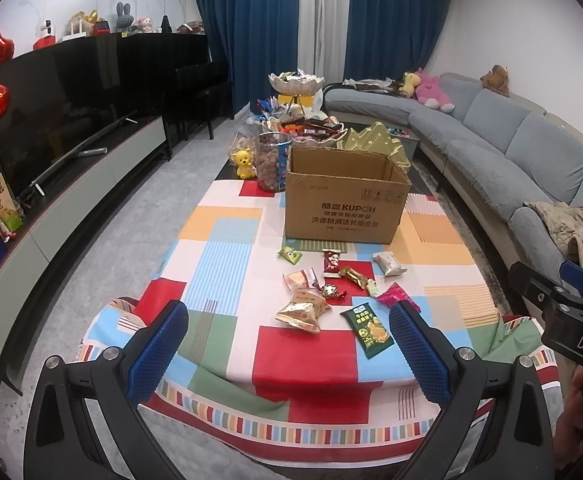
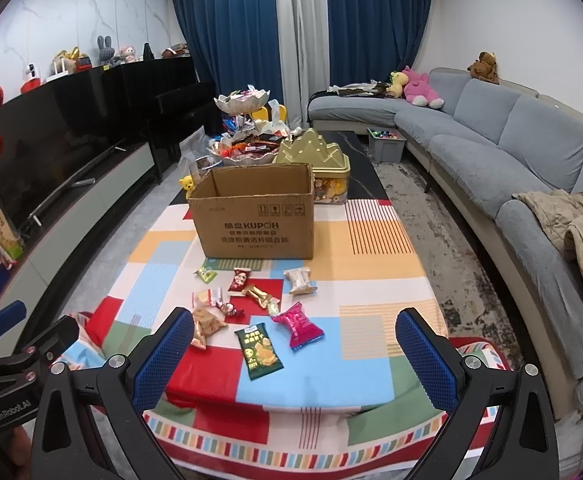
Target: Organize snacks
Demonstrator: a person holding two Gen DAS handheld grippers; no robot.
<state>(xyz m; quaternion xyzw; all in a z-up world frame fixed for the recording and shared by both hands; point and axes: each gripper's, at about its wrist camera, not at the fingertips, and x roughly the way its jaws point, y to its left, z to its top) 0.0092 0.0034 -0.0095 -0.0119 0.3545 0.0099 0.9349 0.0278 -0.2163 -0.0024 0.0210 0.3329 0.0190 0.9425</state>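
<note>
An open cardboard box (image 1: pixel 341 196) (image 2: pixel 256 216) stands on the table with the patchwork cloth (image 1: pixel 219 264) (image 2: pixel 371 252). In front of it lie several loose snack packets, among them a dark green pack (image 1: pixel 372 330) (image 2: pixel 258 350), a pink pack (image 2: pixel 297 325) (image 1: pixel 394 295), a tan triangular bag (image 1: pixel 301 312) (image 2: pixel 204 326) and a red pack (image 1: pixel 331 262) (image 2: pixel 238 279). My left gripper (image 1: pixel 287 344) hovers open near the table's front edge, nothing between its fingers. My right gripper (image 2: pixel 294 354) is open too, above the green pack's side.
Behind the box sit a gold tin (image 2: pixel 320 158), a jar of nuts (image 1: pixel 272 160), a yellow bear toy (image 1: pixel 244 164) and a tiered dish of sweets (image 2: pixel 243 102). A grey sofa (image 2: pixel 511 152) runs along the right, a TV bench (image 1: pixel 91 188) along the left.
</note>
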